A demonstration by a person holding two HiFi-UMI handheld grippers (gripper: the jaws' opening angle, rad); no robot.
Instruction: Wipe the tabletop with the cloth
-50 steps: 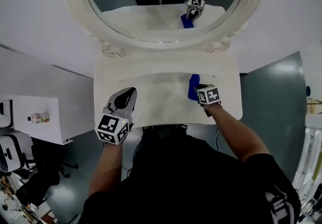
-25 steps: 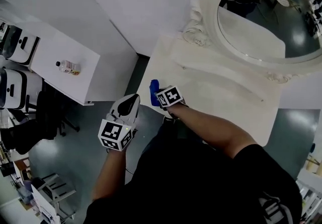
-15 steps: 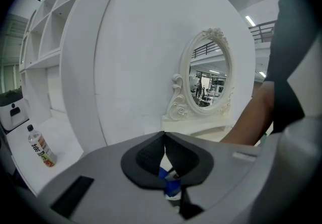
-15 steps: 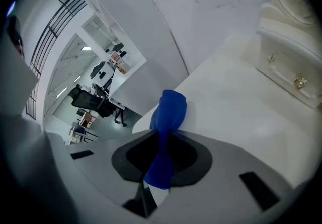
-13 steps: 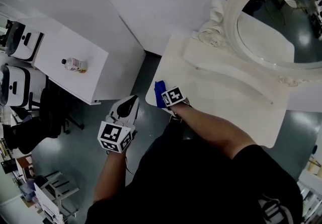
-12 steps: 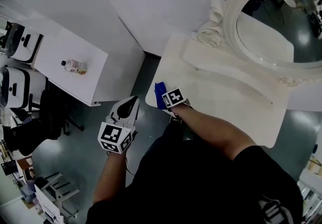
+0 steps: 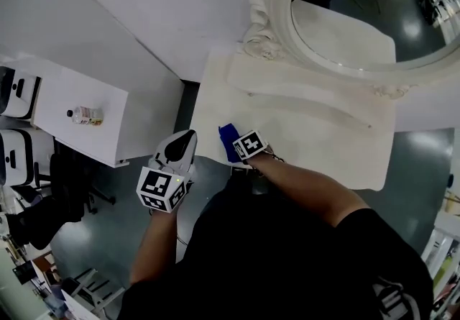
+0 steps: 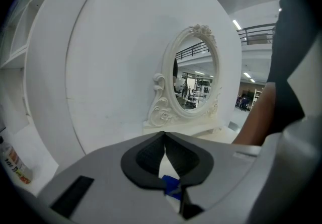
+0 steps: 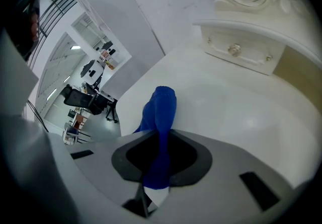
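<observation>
Head view is showing me the white counter (image 7: 302, 124) under the oval mirror (image 7: 279, 9), and I am looking down past a dark-sleeved torso at both grippers. The right gripper (image 7: 235, 146) is reaching over the counter's near left corner, and its jaws are clenching the blue cloth (image 7: 228, 140). In the right gripper view the same jaws (image 9: 159, 140) are pinching the cloth (image 9: 161, 109) at its middle. The free end is running forward from them and seems to be lying on the counter surface (image 9: 241, 117), close to the edge where the counter is giving way to the floor. A small drawer with a round knob (image 9: 234, 49) is sitting further along, at the base of the mirror.

The left gripper (image 7: 185, 140) is hovering just beside the counter's left edge, over the grey floor and not touching anything. In the left gripper view its jaws (image 8: 164, 136) are pressing together at the tips with nothing between them; a bit of the blue cloth (image 8: 171, 185) is showing through the gap lower down. Well apart to the left, a bottle (image 7: 83, 115) is lying on a separate white desk (image 7: 57, 106).
</observation>
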